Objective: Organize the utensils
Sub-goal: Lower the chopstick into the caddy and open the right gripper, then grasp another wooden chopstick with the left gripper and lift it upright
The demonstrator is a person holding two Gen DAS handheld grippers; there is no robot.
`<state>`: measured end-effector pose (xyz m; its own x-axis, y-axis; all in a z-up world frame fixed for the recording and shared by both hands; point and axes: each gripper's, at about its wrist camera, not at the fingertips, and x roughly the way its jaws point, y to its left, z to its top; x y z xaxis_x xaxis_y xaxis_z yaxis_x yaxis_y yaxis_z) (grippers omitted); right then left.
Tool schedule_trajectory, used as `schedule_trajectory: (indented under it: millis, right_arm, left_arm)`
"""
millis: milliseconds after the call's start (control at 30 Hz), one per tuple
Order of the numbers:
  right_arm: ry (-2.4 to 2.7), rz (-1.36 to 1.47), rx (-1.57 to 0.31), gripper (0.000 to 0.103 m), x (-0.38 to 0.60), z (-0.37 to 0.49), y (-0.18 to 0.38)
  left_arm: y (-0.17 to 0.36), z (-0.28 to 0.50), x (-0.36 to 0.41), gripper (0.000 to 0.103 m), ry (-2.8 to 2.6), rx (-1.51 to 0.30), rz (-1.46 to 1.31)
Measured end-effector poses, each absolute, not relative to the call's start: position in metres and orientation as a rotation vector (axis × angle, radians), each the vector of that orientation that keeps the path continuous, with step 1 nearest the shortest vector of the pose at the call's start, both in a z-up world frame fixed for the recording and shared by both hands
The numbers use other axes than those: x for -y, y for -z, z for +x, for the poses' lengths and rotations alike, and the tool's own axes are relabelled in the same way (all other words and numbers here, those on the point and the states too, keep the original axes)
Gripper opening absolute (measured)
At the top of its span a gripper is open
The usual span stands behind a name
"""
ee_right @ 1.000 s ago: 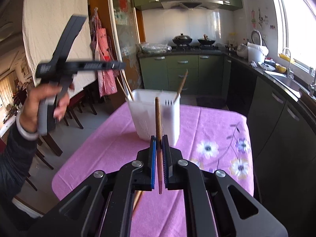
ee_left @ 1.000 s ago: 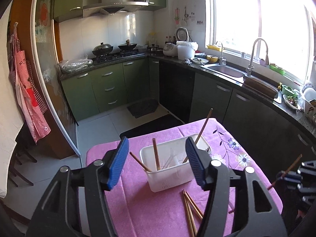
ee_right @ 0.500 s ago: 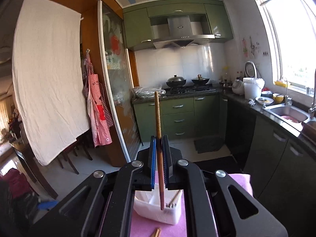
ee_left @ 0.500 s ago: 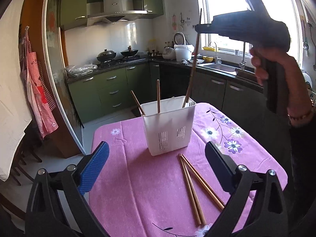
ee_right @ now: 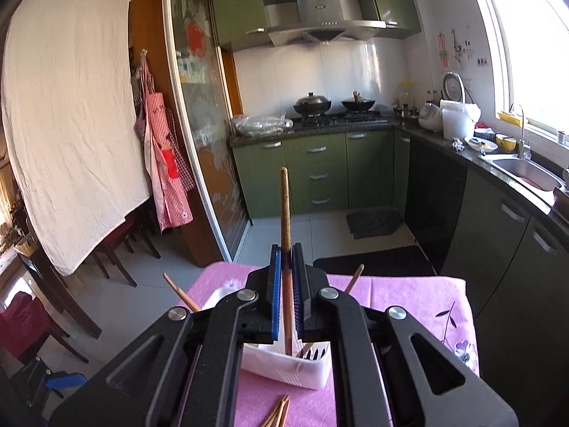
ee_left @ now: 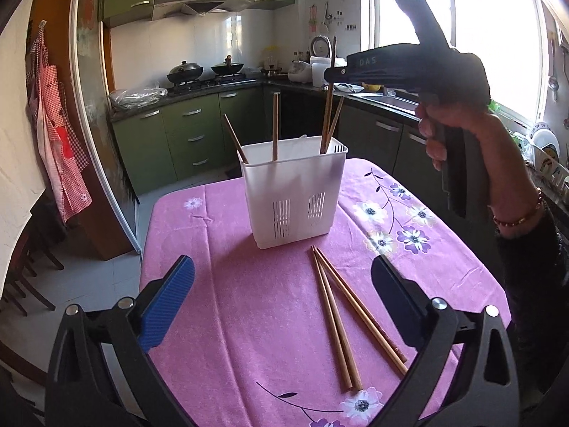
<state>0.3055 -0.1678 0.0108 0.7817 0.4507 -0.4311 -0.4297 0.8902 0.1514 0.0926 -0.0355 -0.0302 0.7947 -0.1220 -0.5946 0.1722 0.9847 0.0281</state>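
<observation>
Above the holder (ee_right: pixel 284 363), the gripped chopstick (ee_right: pixel 286 235) stands upright.

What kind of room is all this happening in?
A home kitchen, by the look of it: woks on a gas stove under a range hood, green cabinets, and a sink below the window.

Left wrist view: you looked low across the pink table (ee_left: pixel 270 320), near.
Right wrist view: you looked down from above.
Shared: white caddy (ee_left: pixel 295 195) (ee_right: pixel 284 366), far kitchen.
</observation>
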Motion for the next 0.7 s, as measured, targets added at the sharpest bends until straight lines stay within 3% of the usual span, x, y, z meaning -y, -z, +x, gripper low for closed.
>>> schedule_trajectory:
  millis: [167,267,467,700]
  right_arm:
    - [-0.497,0.021,-0.528,0.008,0.162,0.309,0.010]
    - [-0.514,0.019,-0.513,0.021,0.167,0.299,0.005]
    - [-0.509,0.009,-0.460,0.021,0.204,0.247,-0.004]
    - [-0.426,-0.120,-0.659,0.022,0.230,0.201,0.082]
  left_arm:
    - [0.032,0.095,0.039,0.095,0.161,-0.643,0.090]
    - [0.034,0.098,0.040,0.095,0.163,-0.654,0.094]
    - [0.049,0.113,0.036,0.095,0.191,-0.725,0.033]
    - [0.085,0.151,0.045,0.095,0.214,-0.879,-0.014]
